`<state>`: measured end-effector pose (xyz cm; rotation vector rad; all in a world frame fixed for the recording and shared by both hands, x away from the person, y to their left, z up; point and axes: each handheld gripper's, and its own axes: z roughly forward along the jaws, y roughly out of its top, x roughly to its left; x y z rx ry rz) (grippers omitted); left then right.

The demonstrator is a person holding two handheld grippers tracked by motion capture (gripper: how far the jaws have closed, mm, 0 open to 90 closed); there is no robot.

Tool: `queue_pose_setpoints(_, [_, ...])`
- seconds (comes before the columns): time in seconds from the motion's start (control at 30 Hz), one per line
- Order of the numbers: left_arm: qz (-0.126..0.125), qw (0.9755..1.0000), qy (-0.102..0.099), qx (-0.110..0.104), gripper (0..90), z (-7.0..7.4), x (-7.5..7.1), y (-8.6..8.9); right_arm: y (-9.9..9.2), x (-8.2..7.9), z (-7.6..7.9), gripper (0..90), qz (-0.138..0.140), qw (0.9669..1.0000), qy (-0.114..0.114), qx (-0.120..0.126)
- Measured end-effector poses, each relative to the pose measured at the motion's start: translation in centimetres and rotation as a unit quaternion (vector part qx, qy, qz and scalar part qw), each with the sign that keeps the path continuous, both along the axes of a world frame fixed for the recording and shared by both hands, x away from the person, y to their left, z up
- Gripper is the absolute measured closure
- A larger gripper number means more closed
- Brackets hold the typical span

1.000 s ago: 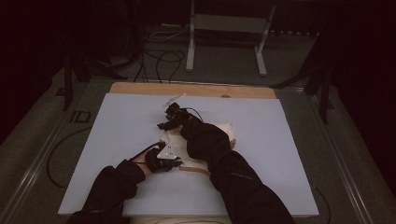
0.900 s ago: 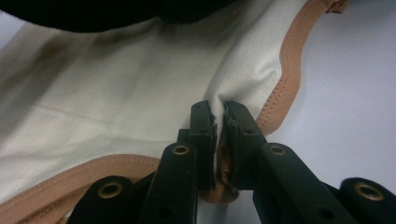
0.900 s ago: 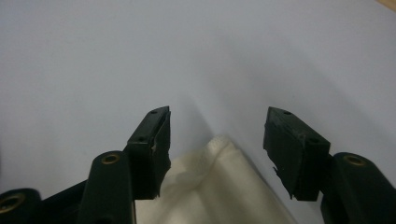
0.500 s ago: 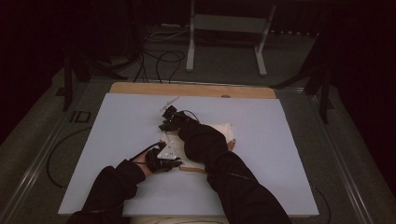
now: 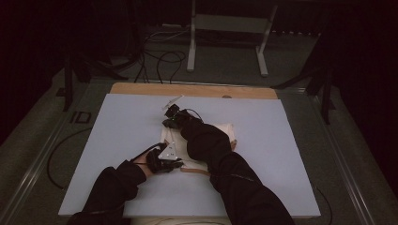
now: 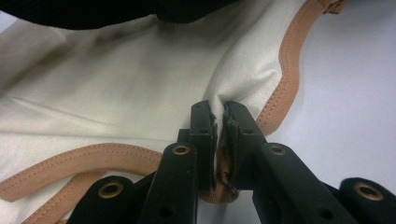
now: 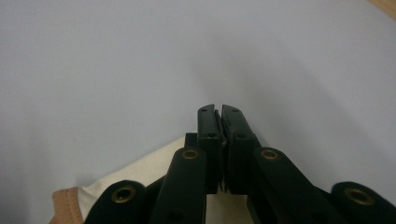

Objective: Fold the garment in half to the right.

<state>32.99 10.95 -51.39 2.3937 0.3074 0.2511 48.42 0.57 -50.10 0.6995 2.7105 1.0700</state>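
While the cream cloth garment with tan-brown edging [image 5: 213, 140] lies flat on the pale blue surface [image 5: 122, 126], folding has not visibly begun. Your left fingers [image 6: 218, 122] are clenched on the garment's near trimmed edge. Your right fingers [image 7: 219, 122] have just been closing at its far corner, with cloth apparently nipped between them. Your right forearm crosses over the garment; your left rests beside its near edge.

A dim lab or recording studio, not a home: a bench [image 5: 117, 154] with a pale blue sheet over a wooden top stands on grey carpet, cables [image 5: 157, 56] trail across the floor, and a metal stand [image 5: 227, 28] sits behind in the dark.
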Motion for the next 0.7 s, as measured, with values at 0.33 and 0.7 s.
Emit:
queue_pose_setpoints(0.33, [-0.003,0.9999,-0.010,0.004,82.7,0.4,-0.3,-0.2,-1.0,-0.5,1.4,87.3,0.005,0.9997,-0.022,0.013])
queue_pose_setpoints(0.7, [-0.007,0.9998,-0.018,0.005,82.7,0.9,-0.6,-0.3,-1.3,-0.8,2.3,87.4,0.001,0.9996,-0.019,0.021])
